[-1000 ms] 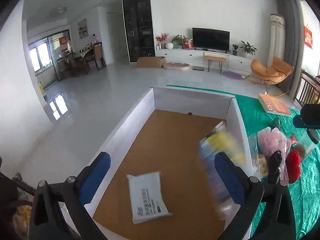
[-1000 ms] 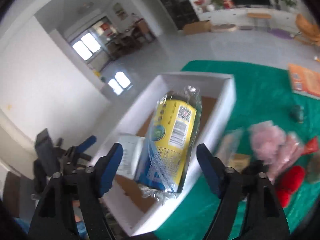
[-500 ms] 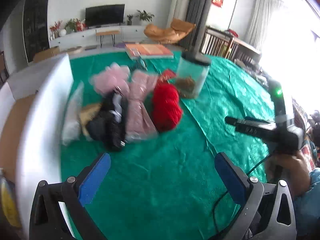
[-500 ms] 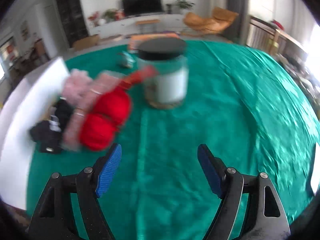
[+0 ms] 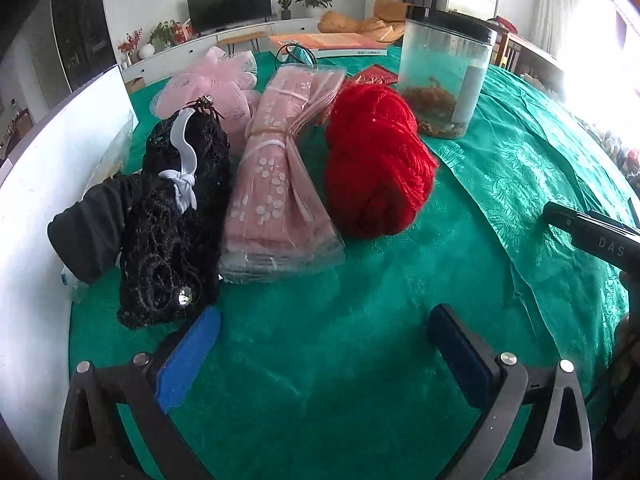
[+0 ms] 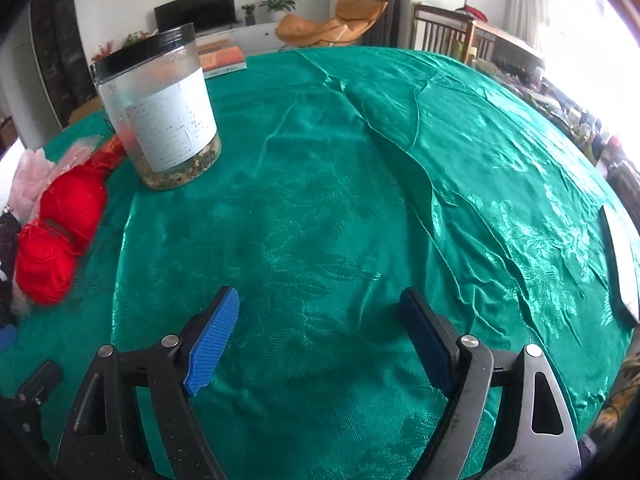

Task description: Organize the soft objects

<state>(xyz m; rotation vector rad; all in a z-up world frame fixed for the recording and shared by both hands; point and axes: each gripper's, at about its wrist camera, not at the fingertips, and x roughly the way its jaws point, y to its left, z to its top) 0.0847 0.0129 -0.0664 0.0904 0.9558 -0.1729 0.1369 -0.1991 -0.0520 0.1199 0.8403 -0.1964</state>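
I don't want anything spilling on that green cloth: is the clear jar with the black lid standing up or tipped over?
Upright. The jar stands on its base on the green tablecloth, black lid on top, its loose brownish contents settled at the bottom.

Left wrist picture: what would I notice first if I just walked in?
Probably the bright red yarn, sitting in the middle of the shiny green cloth. Left of it lie a pink packet and a black lace bundle, side by side. Behind the yarn stands a clear jar with a black lid.
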